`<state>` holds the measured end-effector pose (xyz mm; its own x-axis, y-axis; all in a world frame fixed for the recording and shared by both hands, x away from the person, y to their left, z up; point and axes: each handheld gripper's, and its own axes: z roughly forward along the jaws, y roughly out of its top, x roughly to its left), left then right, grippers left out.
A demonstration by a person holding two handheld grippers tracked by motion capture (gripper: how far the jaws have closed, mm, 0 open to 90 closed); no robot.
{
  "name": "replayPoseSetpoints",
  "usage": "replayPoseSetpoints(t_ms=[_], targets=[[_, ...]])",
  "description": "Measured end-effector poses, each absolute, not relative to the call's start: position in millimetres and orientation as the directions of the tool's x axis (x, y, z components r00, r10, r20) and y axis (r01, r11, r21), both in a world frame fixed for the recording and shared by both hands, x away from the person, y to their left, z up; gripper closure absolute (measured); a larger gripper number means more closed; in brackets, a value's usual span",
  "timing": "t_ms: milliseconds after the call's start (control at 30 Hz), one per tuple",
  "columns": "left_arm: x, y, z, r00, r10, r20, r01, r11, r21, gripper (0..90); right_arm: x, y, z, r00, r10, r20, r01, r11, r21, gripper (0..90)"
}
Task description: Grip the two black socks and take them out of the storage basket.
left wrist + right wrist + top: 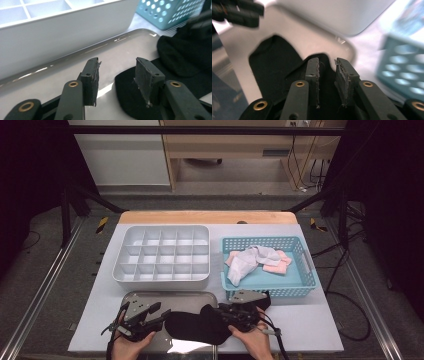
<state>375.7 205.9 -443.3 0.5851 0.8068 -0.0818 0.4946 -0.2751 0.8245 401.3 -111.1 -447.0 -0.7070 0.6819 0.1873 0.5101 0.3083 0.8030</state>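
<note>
Here, at the back of the table [310, 330], a white plastic compartment organiser [161, 256] stands left of a turquoise perforated basket [269, 285] of pale cloths [252, 261]. Nearer, a black fabric piece [192, 327] lies on a grey metal tray [170, 296]. Left tongs [116, 75] gape at its edge; right tongs [327, 75], nearly closed, hang over it.
</note>
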Motion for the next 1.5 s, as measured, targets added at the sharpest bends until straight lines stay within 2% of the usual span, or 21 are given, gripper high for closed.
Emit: replayPoseSetpoints(t_ms=[133,267,400,600,700,833,1000,1167,1500], targets=[[378,193,-436,0.611,0.788,-0.076,0.489,-0.3,0.819,52.3,393,-144,-430,-0.668,0.726,0.163,0.486,0.26,0.834,69.7],[380,170,-437,0.642,0.764,-0.065,0.488,-0.342,0.803,52.1,383,-184,-423,-0.579,0.805,0.13,0.479,0.206,0.854,69.3],[384,143,-445,0.667,0.743,-0.054,0.497,-0.389,0.776,52.0,376,-214,-436,-0.485,0.869,0.104,0.501,0.178,0.847,66.8],[390,115,-458,0.683,0.729,-0.044,0.506,-0.429,0.749,53.0,383,-230,-453,-0.425,0.901,0.087,0.538,0.174,0.825,57.0],[392,109,-464,0.682,0.731,-0.029,0.51,-0.447,0.735,56.6,392,-229,-464,-0.425,0.9,0.093,0.576,0.19,0.795,55.2],[394,107,-469,0.686,0.727,-0.036,0.522,-0.457,0.72,68.1,399,-223,-475,-0.431,0.898,0.091,0.604,0.212,0.769,55.4],[395,107,-471,0.692,0.721,-0.045,0.524,-0.458,0.718,81.0,404,-217,-482,-0.443,0.892,0.089,0.633,0.241,0.736,65.0],[396,109,-470,0.696,0.716,-0.064,0.525,-0.446,0.725,87.9,404,-218,-481,-0.448,0.888,0.099,0.642,0.242,0.727,84.8],[390,139,-449,0.691,0.705,-0.158,0.534,-0.351,0.769,88.6,374,-235,-449,-0.435,0.889,0.143,0.615,0.177,0.769,85.9]])
